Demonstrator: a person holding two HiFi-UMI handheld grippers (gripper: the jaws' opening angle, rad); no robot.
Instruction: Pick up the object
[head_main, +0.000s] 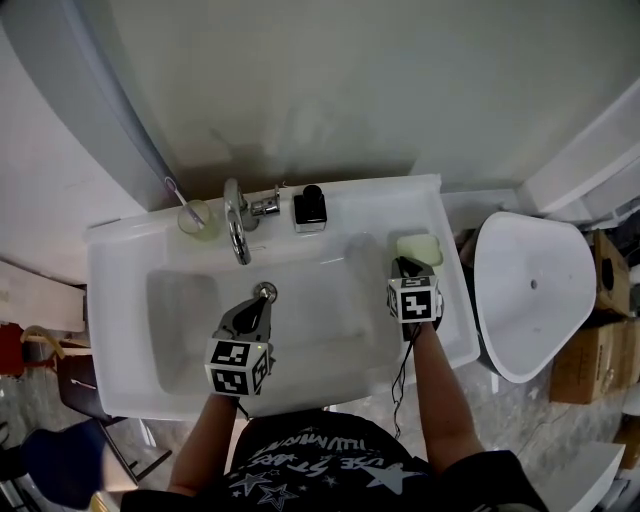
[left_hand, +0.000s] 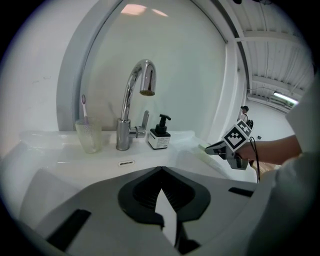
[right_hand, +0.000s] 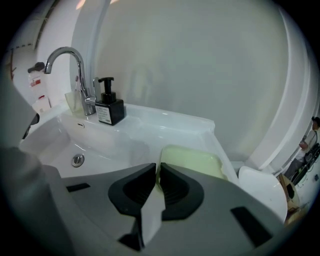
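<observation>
A white washbasin (head_main: 120, 245) fills the middle of the head view. The object, a pale green bar of soap (head_main: 420, 248), lies flat on the basin's ledge at the right of the frame, near the back corner. The right gripper (head_main: 403, 264) points at it from the near side. In the right gripper view its jaws stand almost together, with only a thin slit between the dark pads. The soap sits just past the tips, not held. Whether the tips touch the near edge of the bar is hard to judge.

The left gripper (head_main: 262, 296) hangs over the bowl at lower centre, its tips above the drain (right_hand: 77, 160). Its jaws are closed on nothing.

Along the back ledge, from left to right, stand a clear cup (head_main: 193, 217) with a toothbrush (head_main: 176, 190) leaning in it, a chrome tap (head_main: 236, 228) arching over the bowl, and a black pump bottle (head_main: 309, 209) with a white label. Right of the basin is a white toilet-like bowl (head_main: 530, 290), with cardboard boxes (head_main: 585, 362) beyond it at the frame's right edge.
</observation>
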